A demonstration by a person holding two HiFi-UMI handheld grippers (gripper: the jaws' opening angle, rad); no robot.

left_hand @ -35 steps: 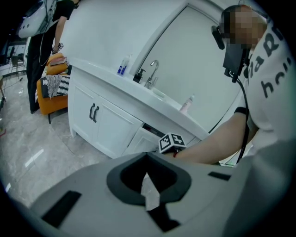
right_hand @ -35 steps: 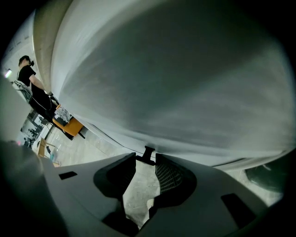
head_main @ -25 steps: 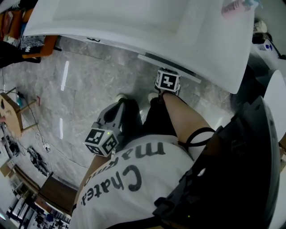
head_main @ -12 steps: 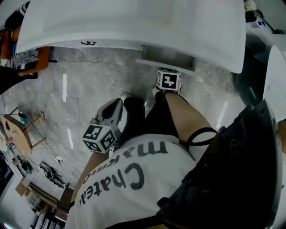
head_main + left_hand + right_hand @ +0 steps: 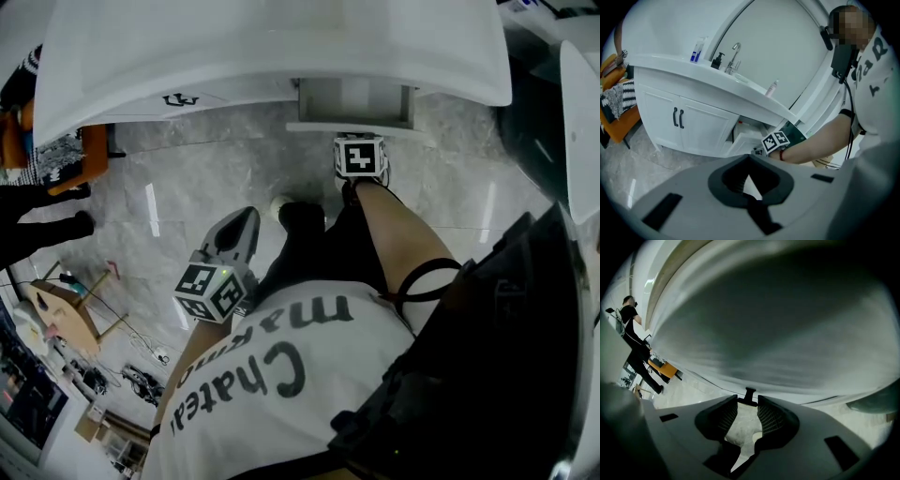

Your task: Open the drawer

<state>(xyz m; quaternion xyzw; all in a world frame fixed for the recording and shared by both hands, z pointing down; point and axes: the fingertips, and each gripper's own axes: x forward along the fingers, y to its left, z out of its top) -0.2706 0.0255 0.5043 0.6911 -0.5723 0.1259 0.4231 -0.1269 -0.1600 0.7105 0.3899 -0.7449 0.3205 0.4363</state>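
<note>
A white drawer (image 5: 352,101) stands pulled out from under the vanity counter (image 5: 281,47). In the right gripper view its small black handle (image 5: 750,396) sits between the tips of my right gripper (image 5: 748,401), and both tips touch it, shut on it. In the head view that gripper's marker cube (image 5: 361,157) hangs just in front of the drawer front. The left gripper view shows the same drawer (image 5: 747,140) and cube (image 5: 776,140) from the side. My left gripper (image 5: 246,217) hangs lower left over the floor, shut and empty, well away from the drawer.
Left of the drawer are cupboard doors with black handles (image 5: 678,117). A faucet (image 5: 734,54) and bottles stand on the counter. My legs and shoes (image 5: 300,211) are right before the drawer. An orange chair (image 5: 89,155) and another person (image 5: 37,216) are at the left.
The drawer has slid further out from under the counter, with the right gripper staying on its handle. The left gripper has turned a little and kept roughly its place.
</note>
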